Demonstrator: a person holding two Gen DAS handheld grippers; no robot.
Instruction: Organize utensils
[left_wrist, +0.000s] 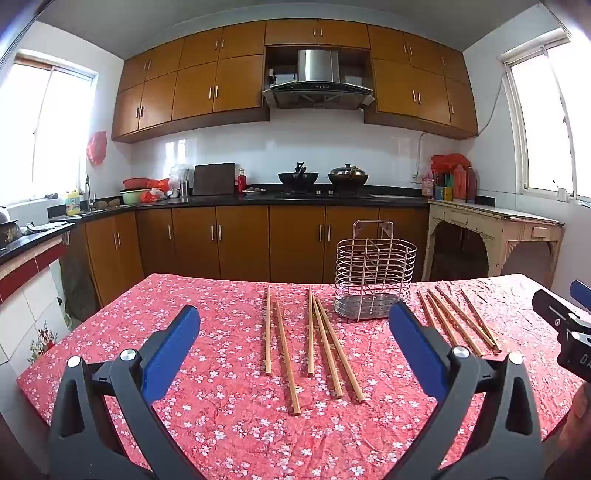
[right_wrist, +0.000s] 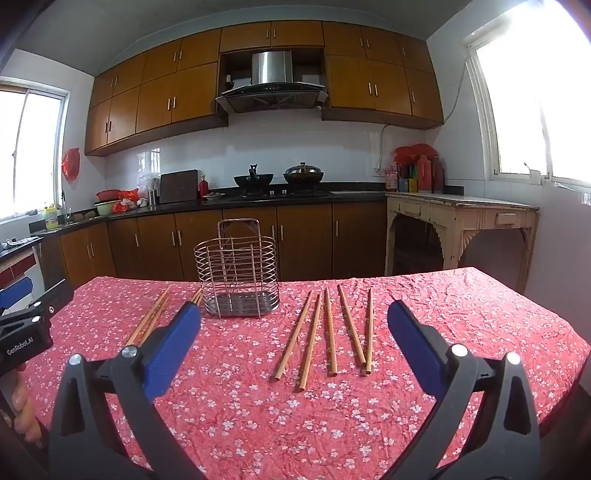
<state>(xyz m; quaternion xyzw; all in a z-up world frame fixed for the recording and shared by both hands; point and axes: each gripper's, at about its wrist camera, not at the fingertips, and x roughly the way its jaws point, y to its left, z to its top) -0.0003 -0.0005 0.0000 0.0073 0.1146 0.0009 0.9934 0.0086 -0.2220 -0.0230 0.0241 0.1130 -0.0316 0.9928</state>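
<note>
Lying flat either side of an empty wire holder (left_wrist: 375, 278) near the table's (left_wrist: 221, 424) far edge, thin wooden chopsticks (left_wrist: 286, 356) look light, stiff, slippery; pinch mid-length. Left gripper (left_wrist: 293, 325) and right gripper (right_wrist: 293, 325) hover spread, holding nothing.

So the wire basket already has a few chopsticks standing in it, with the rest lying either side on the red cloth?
Not quite. The right wrist view shows the wire basket empty; every chopstick lies on the red cloth, in groups on either side of it.

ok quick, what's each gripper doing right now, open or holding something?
Left gripper: open, empty, above the red floral tablecloth.
Right gripper: open, empty.
</note>
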